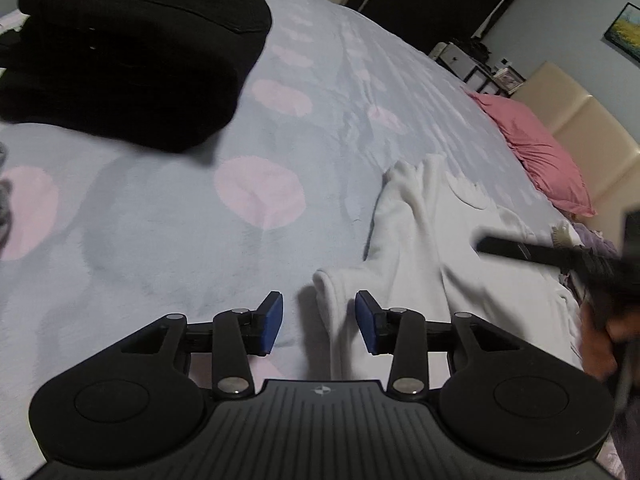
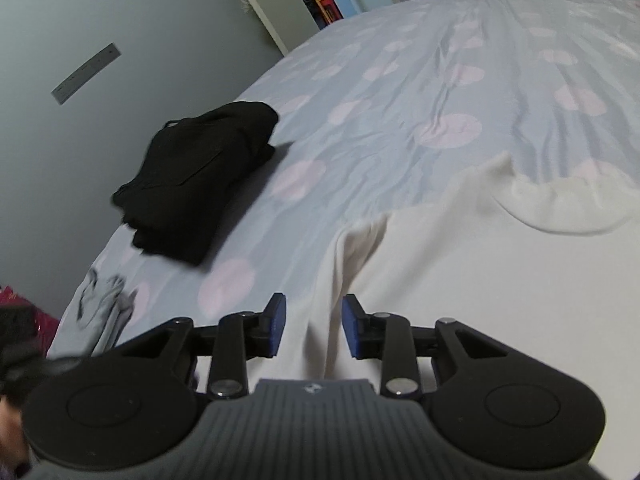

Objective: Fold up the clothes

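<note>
left gripper: jaws apart over white garment sleeve | right gripper: jaws apart, empty | folded black clothes: near bed edge

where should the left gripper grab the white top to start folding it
Probably the thick rolled edge of the white top that lies straight ahead between the open fingers of the left gripper. Come in low along the bedspread, since that edge stands up as a ridge while the rest lies flat.

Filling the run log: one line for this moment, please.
left gripper: open, at white garment edge | right gripper: open, over same garment | black folded pile: set aside on bed
</note>
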The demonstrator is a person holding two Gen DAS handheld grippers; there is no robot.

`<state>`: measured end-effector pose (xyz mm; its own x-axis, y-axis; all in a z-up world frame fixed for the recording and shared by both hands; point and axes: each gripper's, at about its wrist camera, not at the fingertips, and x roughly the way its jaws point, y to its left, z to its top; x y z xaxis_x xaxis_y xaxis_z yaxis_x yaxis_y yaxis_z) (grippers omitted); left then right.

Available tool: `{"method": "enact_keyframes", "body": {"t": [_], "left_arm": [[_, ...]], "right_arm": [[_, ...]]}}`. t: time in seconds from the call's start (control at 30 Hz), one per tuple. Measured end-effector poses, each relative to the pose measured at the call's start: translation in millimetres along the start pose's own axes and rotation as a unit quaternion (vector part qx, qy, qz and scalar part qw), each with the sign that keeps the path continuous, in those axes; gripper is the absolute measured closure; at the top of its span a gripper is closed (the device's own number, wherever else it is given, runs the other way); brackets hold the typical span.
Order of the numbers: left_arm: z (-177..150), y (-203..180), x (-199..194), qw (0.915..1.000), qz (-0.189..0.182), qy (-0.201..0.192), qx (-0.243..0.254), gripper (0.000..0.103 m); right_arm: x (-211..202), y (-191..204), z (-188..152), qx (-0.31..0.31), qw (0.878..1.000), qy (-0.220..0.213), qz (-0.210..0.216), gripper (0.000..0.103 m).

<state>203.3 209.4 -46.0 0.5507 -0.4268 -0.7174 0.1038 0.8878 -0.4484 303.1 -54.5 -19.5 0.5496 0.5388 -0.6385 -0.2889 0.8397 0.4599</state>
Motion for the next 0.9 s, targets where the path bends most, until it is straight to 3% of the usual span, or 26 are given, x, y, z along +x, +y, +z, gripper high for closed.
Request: {"method": "enact_keyframes", "body": {"t": [0.13,0.17,0.2,0.27,0.4,0.57,0.63,0.7,0.77,0.9], "left_arm": [[4.0,4.3,11.7,0.9999,-0.011,-0.002,-0.009,0.082],[5.0,5.3,14.6,0.9998,-0.014,-0.002,-0.011,0.086],[5.8,5.9,15.3,0.9998,-0.017,-0.002,-0.013,0.089],[7.1,6.7,14.0,0.9997,-0.018,-0.006,-0.017,0.097],[9.8,20.5,5.3,0.9964,-0.025,-0.039,-0.070,0.098],[7.9,22.4,18.0,0.9974,-0.012,-0.020,-0.068,0.098],[8.3,24.0,19.5,0.9973,-0.014,-0.019,-0.069,0.096],[8.9,23.5,19.3,0.9972,-0.014,-0.018,-0.072,0.092],[8.3,22.2,15.5,0.9974,-0.010,-0.018,-0.069,0.086],[2.3,14.2,1.7,0.9984,0.004,-0.017,-0.054,0.075]], "right_arm": [[35.5,-10.6,10.7,0.025,1.000,0.008,-0.010,0.071],[39.0,-14.7,13.1,0.034,0.999,0.003,-0.004,0.088],[39.7,-18.5,15.7,0.042,0.999,-0.006,-0.001,0.098],[41.1,-26.1,20.9,0.057,0.998,-0.024,0.003,0.097],[50.9,-36.7,24.7,0.070,0.997,-0.026,-0.001,0.098],[57.3,-38.3,26.8,0.073,0.997,-0.016,0.000,0.097],[54.7,-36.2,29.2,0.071,0.997,-0.012,0.002,0.092],[44.8,-33.3,29.1,0.071,0.997,-0.015,0.005,0.071],[31.0,-28.1,23.2,0.056,0.998,-0.019,-0.008,0.061],[-2.5,-14.2,-1.6,0.024,0.999,-0.017,-0.026,0.061]]}}
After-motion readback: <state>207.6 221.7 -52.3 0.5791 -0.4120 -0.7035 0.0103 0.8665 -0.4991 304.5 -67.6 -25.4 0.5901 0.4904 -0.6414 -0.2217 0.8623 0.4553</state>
